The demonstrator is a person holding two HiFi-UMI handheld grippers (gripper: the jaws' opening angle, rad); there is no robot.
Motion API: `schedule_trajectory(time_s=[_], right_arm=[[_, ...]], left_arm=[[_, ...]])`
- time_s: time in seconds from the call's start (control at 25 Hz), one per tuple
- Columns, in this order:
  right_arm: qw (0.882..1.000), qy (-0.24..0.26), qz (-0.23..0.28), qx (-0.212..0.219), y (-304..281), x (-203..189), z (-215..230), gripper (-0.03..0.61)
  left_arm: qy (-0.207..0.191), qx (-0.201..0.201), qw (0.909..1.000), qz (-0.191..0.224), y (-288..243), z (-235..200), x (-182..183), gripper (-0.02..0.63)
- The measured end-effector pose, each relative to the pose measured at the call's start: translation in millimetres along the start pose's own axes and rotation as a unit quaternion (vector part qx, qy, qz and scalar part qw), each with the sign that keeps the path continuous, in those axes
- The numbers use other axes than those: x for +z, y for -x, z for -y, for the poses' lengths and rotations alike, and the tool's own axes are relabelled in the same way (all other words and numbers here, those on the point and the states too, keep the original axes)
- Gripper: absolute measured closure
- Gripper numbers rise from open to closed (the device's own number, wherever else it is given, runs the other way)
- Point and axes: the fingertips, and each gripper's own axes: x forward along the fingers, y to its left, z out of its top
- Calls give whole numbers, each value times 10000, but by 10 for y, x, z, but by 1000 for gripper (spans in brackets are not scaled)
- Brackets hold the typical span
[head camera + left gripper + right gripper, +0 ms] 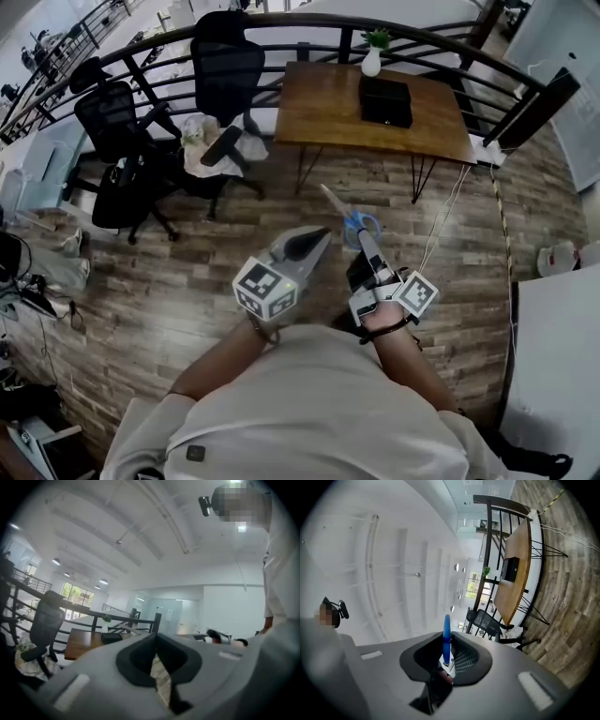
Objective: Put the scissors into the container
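Blue-handled scissors (360, 223) are in my right gripper (366, 242), which is shut on them over the wooden floor, blades pointing up and to the left. In the right gripper view the blue handle (446, 637) stands upright between the jaws. My left gripper (322, 236) hovers beside it, shut with nothing in it; its tips meet (156, 640) in its own view. The black container (385, 100) sits on the wooden table (328, 112) ahead, well beyond both grippers. The same black container (509, 569) shows in the right gripper view.
A white vase with a plant (372, 56) stands just behind the container. Black office chairs (127, 141) stand left of the table, one with a pale bundle (208, 141) on it. A curved dark railing (450, 52) runs behind the table. Thin cables (445, 220) hang at its right leg.
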Motion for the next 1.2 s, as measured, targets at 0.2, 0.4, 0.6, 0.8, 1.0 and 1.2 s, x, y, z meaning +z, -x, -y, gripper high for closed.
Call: schedule_trajectory(time_s=[0.2,0.4,0.6,0.8,1.0,1.2], right_arm=[[9999,-48,100,-36,1,391,194,523],[9997,36,197,-106,66,1031,397,523],[9995,25,307,-103,223,1808,687,523],[9993,82,343,-151,445,2711,857,523],[9989,-121,423,-175,519,3357,919,523],[9987,-221,392,-259,459,3696,1158,523]], left_arm=[[41,-99,9999,-73,-436,-76,-48,609],[132,-300,9994,-86,-1110,-47,-34,609],[180,-313,9993,-77,-1957,-40,-124,609],[168,-411,9990,-33,-2851,129,-69,609],[125,-313,9993,-148,-3440,161,71,609],[277,-298,9988,-268,-3866,-20,-19,611]])
